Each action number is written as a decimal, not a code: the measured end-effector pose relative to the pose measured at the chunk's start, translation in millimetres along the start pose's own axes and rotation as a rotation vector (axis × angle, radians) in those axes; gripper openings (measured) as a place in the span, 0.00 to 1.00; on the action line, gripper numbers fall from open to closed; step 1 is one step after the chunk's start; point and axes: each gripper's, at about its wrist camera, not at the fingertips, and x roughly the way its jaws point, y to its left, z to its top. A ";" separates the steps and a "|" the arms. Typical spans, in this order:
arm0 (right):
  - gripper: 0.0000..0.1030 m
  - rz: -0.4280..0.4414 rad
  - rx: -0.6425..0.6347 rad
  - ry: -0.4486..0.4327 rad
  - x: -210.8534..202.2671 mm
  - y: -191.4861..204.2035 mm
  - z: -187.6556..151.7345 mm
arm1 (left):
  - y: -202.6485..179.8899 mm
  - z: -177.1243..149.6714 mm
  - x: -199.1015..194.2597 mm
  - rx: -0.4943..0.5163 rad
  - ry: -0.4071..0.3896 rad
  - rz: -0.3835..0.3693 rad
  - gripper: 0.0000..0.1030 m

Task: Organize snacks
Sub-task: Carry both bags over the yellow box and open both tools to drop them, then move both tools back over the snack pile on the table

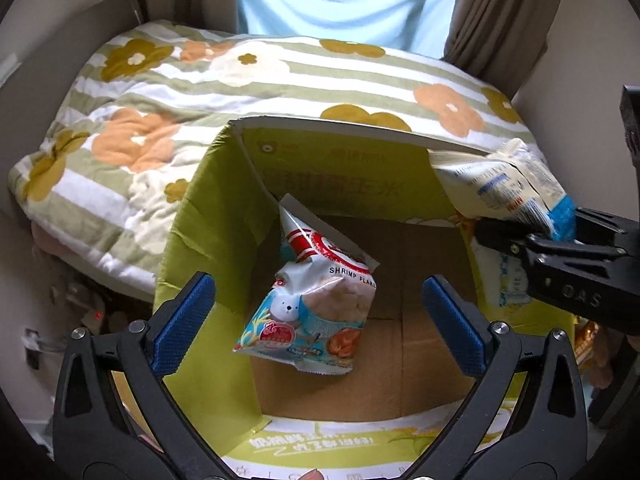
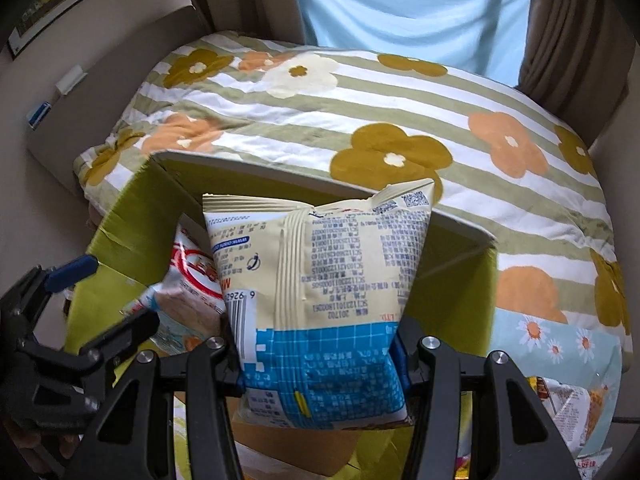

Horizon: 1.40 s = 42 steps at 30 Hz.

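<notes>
Left tongs (image 1: 316,308) are seen spread wide, blue pads (image 1: 188,320) clear on both sides of the shrimp bag (image 1: 316,300), nothing gripped. That bag is inside the box (image 1: 192,216), tilted against the left wall, floor of the box bare to its right. Whether it is fully settled cannot be told.

Right tongs (image 2: 320,364) are clamped on the cream-and-blue bag (image 2: 320,280) at its lower blue band; the bag stands upright above the box opening, near the right wall. In the left view the same bag (image 1: 516,192) is seen at the box's right rim, partly tucked under the raised back flap (image 1: 340,128).

Step in hand, as judged: 2nd bag to be lowered in beside the 1st.

How it is best done:
- Bag to be brought down into the bare right half, not onto the shrimp bag.
- Top edge to be kept clear of the back flap; a snag there is likely.
- Grip to be released only once the bag is low in the box; it is puffy and light, so a high drop may bounce or tip it.
- Left tongs to be lifted clear 1st, so the 2 tools are not crossed.
- More packets (image 2: 576,392) are visible at right, outside the box, by the quilt (image 2: 400,100); these are judged to be next.
</notes>
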 end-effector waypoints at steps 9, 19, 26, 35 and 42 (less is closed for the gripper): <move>0.95 -0.021 -0.036 -0.057 -5.7 9.8 -3.6 | 5.0 -16.6 -15.9 -0.019 -0.017 0.004 1.00; 0.95 0.021 -0.037 -0.080 -36.1 13.5 -20.9 | 17.2 -22.3 -45.2 -0.032 -0.062 -0.010 1.00; 0.95 0.011 -0.018 -0.117 -60.5 15.9 -30.2 | 34.8 -8.3 -79.9 -0.026 -0.122 -0.001 1.00; 0.95 -0.007 0.040 -0.163 -96.6 12.1 -51.5 | 21.7 -11.6 -108.1 0.010 -0.153 -0.049 1.00; 0.95 -0.061 0.114 -0.194 -127.9 -4.7 -75.9 | -16.3 -19.8 -117.7 0.076 -0.155 -0.121 1.00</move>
